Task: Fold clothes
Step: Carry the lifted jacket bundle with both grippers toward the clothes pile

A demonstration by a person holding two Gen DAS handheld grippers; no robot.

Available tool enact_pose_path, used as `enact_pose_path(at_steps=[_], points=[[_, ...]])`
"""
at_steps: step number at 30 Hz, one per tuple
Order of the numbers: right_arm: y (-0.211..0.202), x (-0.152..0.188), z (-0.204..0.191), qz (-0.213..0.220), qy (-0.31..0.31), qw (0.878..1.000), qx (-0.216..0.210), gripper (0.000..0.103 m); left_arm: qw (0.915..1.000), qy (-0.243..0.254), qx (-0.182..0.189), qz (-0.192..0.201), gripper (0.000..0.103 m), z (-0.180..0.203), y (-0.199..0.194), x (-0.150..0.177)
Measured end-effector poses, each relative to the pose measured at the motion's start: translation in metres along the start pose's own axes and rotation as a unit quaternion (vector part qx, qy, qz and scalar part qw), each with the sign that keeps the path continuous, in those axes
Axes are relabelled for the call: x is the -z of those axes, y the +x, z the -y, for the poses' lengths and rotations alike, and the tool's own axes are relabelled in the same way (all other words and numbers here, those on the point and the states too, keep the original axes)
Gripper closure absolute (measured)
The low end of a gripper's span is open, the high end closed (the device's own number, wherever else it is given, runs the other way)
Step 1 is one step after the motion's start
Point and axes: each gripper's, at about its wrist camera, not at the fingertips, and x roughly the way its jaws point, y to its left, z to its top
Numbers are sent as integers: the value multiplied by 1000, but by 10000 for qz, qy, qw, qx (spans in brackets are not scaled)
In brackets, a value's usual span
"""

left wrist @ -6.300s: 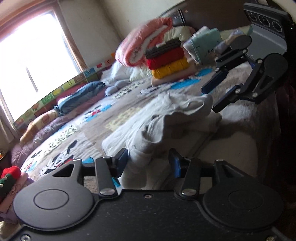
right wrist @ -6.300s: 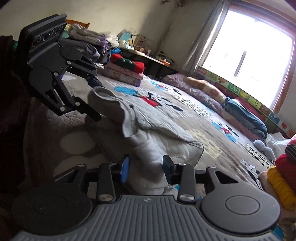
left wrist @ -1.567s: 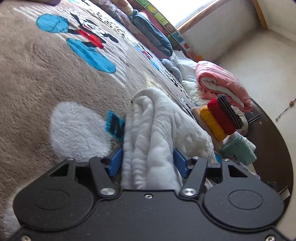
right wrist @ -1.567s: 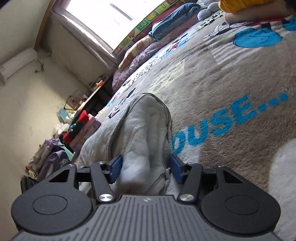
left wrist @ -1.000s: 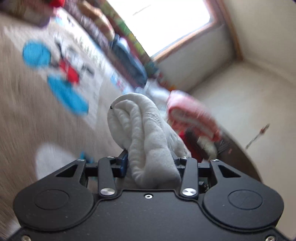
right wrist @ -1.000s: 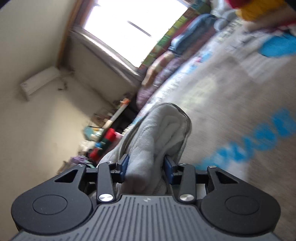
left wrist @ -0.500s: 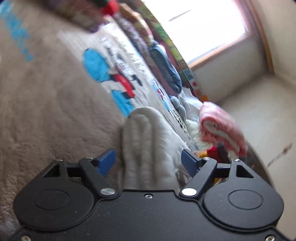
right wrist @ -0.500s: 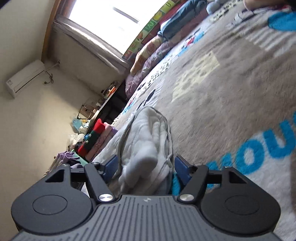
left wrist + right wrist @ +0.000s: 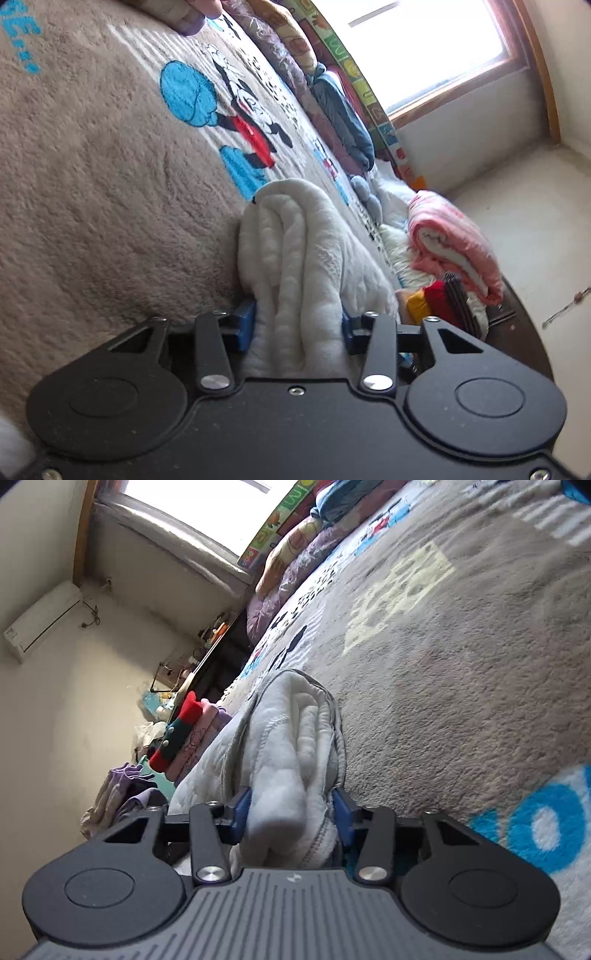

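Note:
A folded light grey fleece garment (image 9: 295, 251) lies on the brown cartoon-print blanket (image 9: 92, 192). My left gripper (image 9: 297, 326) straddles one thick end of it, blue pads pressed against the fabric on both sides. The same garment (image 9: 288, 746) shows in the right wrist view, its fleecy lining bunched between the jaws. My right gripper (image 9: 293, 812) is closed on that opposite end, pads squeezing the folds. Both grippers are low, close to the blanket (image 9: 461, 672).
A rolled pink quilt (image 9: 454, 240) and a stack of red, yellow and dark folded clothes (image 9: 439, 299) sit past the garment. Another folded pile, red and pink (image 9: 184, 734), lies near a desk (image 9: 218, 642). Pillows and a blue bundle (image 9: 343, 110) line the window side.
Half a second ago both grippers were open around the garment lying on the blanket. Both have now closed onto its ends.

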Motion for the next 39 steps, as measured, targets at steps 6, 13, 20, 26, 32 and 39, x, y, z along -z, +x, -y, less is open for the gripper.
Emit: enact_pose_path(at_steps=[6,13,20,26,32,39], points=[[-5,-5,-11,352,164,9985,-391,62,9987,-113,334,355,65,8,-7,-17],[33,-41,-49,414,76,9939,-1019,62,9904,-158,714,1174,65,12,-20,-53],[116,-86,-103,81,-327,9877,-1528,62,9775,-358,820,1911,65,-8,-42,-115],[194,-123,-155,-193,-660,9779,-1974,62,9601,-184,815,2670,65,-22,-67,-188],[275,-151,-216,-306,-899,9646,-2460,62,9399,-20,776,3324,65,-36,-79,-257],[346,-169,-273,-301,-1280,9431,-3053,62,9088,353,535,4124,65,-40,-90,-293]])
